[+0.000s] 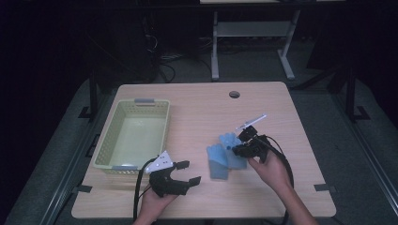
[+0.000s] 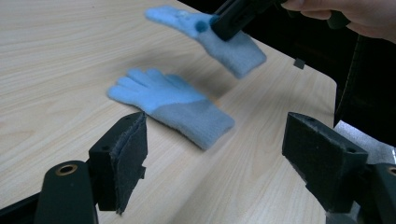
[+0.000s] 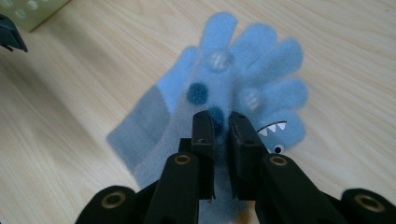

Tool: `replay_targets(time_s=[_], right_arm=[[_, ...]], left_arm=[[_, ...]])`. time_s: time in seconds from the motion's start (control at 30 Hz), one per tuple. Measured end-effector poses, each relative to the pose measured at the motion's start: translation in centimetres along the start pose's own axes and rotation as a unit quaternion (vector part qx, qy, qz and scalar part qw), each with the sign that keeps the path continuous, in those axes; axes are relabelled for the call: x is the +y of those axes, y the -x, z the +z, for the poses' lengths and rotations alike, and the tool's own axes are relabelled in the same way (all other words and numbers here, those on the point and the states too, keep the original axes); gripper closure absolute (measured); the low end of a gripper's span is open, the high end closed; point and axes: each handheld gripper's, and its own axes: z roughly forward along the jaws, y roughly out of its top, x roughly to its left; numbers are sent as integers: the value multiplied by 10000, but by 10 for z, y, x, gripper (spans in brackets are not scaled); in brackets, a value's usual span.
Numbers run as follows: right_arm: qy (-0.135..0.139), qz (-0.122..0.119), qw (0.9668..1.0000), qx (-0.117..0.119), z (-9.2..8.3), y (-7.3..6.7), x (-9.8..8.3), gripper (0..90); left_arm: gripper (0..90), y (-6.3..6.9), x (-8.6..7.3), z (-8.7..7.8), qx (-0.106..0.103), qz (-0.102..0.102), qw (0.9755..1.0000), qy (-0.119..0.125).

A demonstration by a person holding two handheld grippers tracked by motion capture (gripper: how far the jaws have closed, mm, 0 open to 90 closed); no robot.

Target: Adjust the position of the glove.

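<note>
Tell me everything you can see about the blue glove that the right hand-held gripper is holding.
The held glove is a soft, fuzzy knit in light blue with a greyer cuff. Its back shows dark blue dots, pale round patches, and a small face with white teeth and an eye on one finger. The right hand-held gripper is shut on its middle and carries it lifted clear of the table, fingers spread, cuff hanging loose. In the left gripper view it hangs above the second glove, which lies flat, without touching it.

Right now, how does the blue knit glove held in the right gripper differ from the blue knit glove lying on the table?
The held blue knit glove hangs lifted off the wooden table, pinched in the right gripper's jaws, showing dots and a toothy face. The lying blue knit glove rests flat, untouched, plain side up. Both have grey cuffs.
</note>
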Motion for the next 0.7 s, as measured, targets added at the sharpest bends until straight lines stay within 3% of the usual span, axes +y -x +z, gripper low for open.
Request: replay_targets(time_s=[0.3, 0.47, 0.7], right_arm=[[-61, -100, 9997, 232, 19, -18, 6, 818], [6, 41, 9993, 364, 26, -24, 9, 817], [-68, 48, 9995, 304, 40, -33, 6, 817]], left_arm=[[222, 1, 0, 0, 9, -40, 10000, 9], [223, 1, 1, -1, 7, -57, 10000, 28], [223, 1, 0, -2, 7, -48, 10000, 22]])
